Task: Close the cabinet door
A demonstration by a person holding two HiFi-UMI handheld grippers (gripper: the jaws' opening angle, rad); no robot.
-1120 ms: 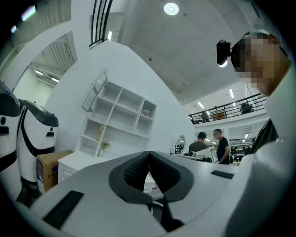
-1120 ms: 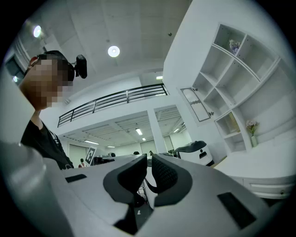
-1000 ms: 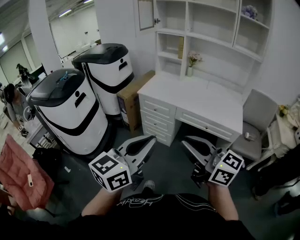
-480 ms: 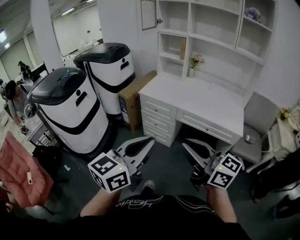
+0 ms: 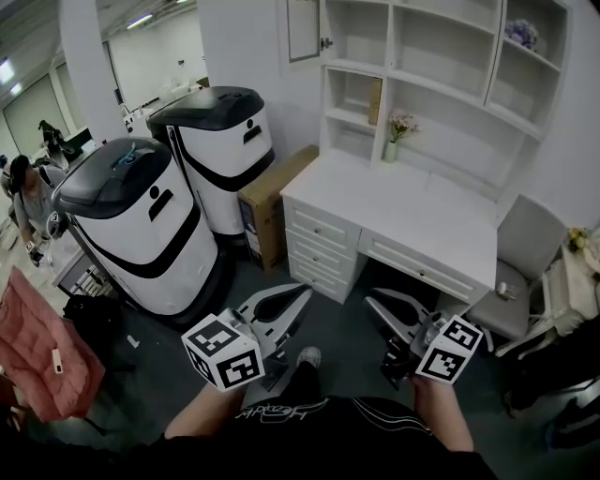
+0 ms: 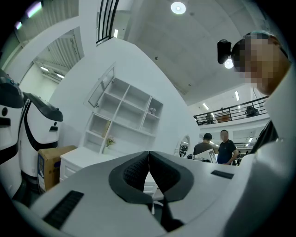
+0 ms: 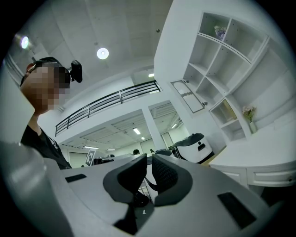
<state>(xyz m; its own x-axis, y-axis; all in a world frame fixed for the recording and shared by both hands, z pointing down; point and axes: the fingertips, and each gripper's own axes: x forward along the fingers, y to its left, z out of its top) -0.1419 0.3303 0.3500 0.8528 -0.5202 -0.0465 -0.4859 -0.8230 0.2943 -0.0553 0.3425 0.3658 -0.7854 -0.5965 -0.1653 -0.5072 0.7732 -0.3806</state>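
The cabinet door [image 5: 302, 28] hangs open at the top left of the white shelf unit [image 5: 441, 75] above the white desk [image 5: 394, 202]. It also shows as a tilted glazed panel, the door [image 6: 101, 87] in the left gripper view and the door [image 7: 187, 96] in the right gripper view. Both grippers are low in the head view, far from the door, over the dark floor in front of the desk. My left gripper [image 5: 305, 295] [image 6: 149, 152] is shut and holds nothing. My right gripper [image 5: 370, 302] [image 7: 149, 156] has its pads together but for a sliver, with nothing between them.
Two large white-and-black machines [image 5: 141, 220] [image 5: 220, 141] stand left of the desk, with a cardboard box [image 5: 272, 197] against the desk's side. A grey chair [image 5: 525, 272] is at the right. A flower vase [image 5: 391, 141] stands on the desk. Pink cloth [image 5: 33, 342] lies far left.
Both grippers have sunk a little in the head view and drawn nearer to my body. The desk and shelves have shifted slightly right. The jaws stand as before.
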